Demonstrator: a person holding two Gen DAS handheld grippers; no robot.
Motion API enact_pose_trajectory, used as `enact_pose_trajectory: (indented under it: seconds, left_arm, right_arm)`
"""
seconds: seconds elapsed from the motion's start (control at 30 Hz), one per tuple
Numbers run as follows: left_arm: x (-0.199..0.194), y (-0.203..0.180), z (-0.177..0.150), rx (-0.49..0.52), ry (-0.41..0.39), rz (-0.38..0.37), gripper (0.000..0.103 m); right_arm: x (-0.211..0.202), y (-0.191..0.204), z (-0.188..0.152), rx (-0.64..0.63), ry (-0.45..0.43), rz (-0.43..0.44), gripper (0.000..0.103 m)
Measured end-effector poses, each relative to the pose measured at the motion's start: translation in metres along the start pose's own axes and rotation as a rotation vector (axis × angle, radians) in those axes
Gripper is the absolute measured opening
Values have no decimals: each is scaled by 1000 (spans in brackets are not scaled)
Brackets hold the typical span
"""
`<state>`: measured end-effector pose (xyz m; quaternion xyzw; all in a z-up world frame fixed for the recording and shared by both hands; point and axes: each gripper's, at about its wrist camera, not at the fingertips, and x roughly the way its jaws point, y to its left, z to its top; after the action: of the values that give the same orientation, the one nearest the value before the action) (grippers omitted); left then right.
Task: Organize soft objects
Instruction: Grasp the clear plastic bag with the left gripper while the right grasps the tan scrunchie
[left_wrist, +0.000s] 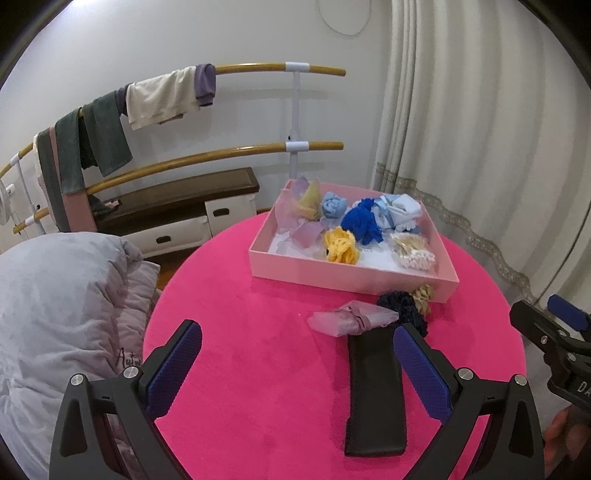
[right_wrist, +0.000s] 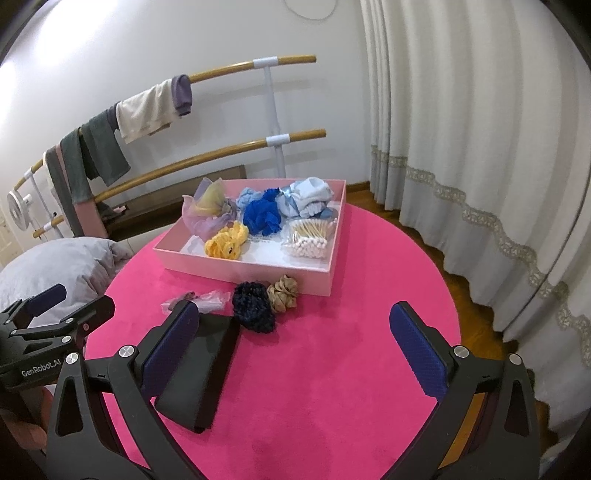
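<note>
A pink tray (left_wrist: 343, 271) (right_wrist: 258, 273) stands at the far side of the round pink table (left_wrist: 258, 332) (right_wrist: 332, 369). It holds a blue scrunchie (left_wrist: 362, 221) (right_wrist: 263, 218), a yellow one (left_wrist: 341, 249) (right_wrist: 226, 242), pale fabric pieces and a bag of cotton swabs (right_wrist: 308, 238). In front of the tray lie a dark navy scrunchie (left_wrist: 404, 308) (right_wrist: 253, 306), a beige scrunchie (left_wrist: 423, 297) (right_wrist: 282, 293), a pink bagged item (left_wrist: 351, 319) (right_wrist: 201, 299) and a black band (left_wrist: 375, 391) (right_wrist: 199, 376). My left gripper (left_wrist: 297, 345) is open and empty above the table. My right gripper (right_wrist: 295, 326) is open and empty.
A grey cushion (left_wrist: 62, 314) (right_wrist: 55, 269) lies left of the table. Wooden rails with hanging clothes (left_wrist: 110, 122) (right_wrist: 110, 136) and a low bench (left_wrist: 177, 206) stand behind. White curtains (left_wrist: 480, 147) (right_wrist: 480, 147) hang at the right.
</note>
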<state>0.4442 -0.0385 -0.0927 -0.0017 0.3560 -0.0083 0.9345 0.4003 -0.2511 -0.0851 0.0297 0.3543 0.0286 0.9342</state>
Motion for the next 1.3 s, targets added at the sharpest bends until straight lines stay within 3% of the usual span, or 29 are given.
enact_pose_trajectory:
  seconds: [0.4, 0.87, 1.1, 1.3]
  left_arm:
    - [60, -16, 1, 85, 91, 0, 103]
    - [119, -38, 15, 54, 141, -54, 103]
    - [157, -47, 19, 42, 166, -28, 103]
    - [183, -40, 14, -2, 224, -96, 86]
  right_arm:
    - [37, -21, -8, 47, 67, -2, 103]
    - [72, -35, -11, 73, 123, 6, 103]
    - [84, -44, -11, 89, 141, 7, 103]
    - [89, -47, -12, 94, 149, 8, 103]
